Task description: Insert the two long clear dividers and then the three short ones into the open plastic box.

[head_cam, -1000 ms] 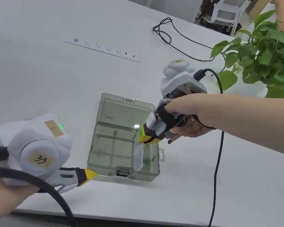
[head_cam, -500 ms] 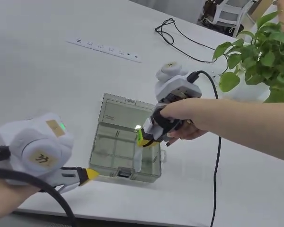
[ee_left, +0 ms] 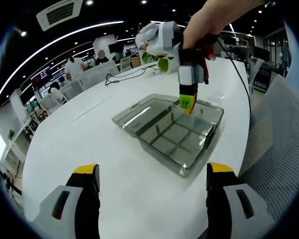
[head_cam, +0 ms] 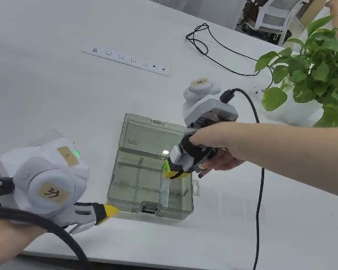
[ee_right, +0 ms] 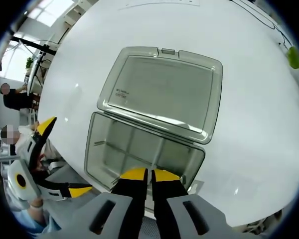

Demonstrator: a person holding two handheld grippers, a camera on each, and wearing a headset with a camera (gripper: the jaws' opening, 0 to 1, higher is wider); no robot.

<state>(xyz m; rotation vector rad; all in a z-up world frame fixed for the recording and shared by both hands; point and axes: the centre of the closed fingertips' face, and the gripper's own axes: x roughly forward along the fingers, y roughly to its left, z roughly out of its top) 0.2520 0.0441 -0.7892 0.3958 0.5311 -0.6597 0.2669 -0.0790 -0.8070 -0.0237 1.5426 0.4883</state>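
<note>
Plastic box (head_cam: 129,180) is located on the white counter (head_cam: 45,101), with its lid (head_cam: 149,135) laid open and flat behind the base. A grid of seated partitions (ee_left: 172,133) is visible inside the base in the left gripper view. The right gripper (head_cam: 173,170) is positioned above the right-hand part of the base, its yellow-tipped fingers (ee_right: 134,175) clamped together on a clear divider (head_cam: 164,194), which is held upright and reaches down into the box; contact with the box floor cannot be determined. The left gripper (ee_left: 149,172) is held near the front-left corner of the box, apart from it, with its fingers spread wide and nothing between them. A power strip (head_cam: 127,59), a black cable (head_cam: 214,48) and a potted plant (head_cam: 310,56) are located at the far side of the counter.
</note>
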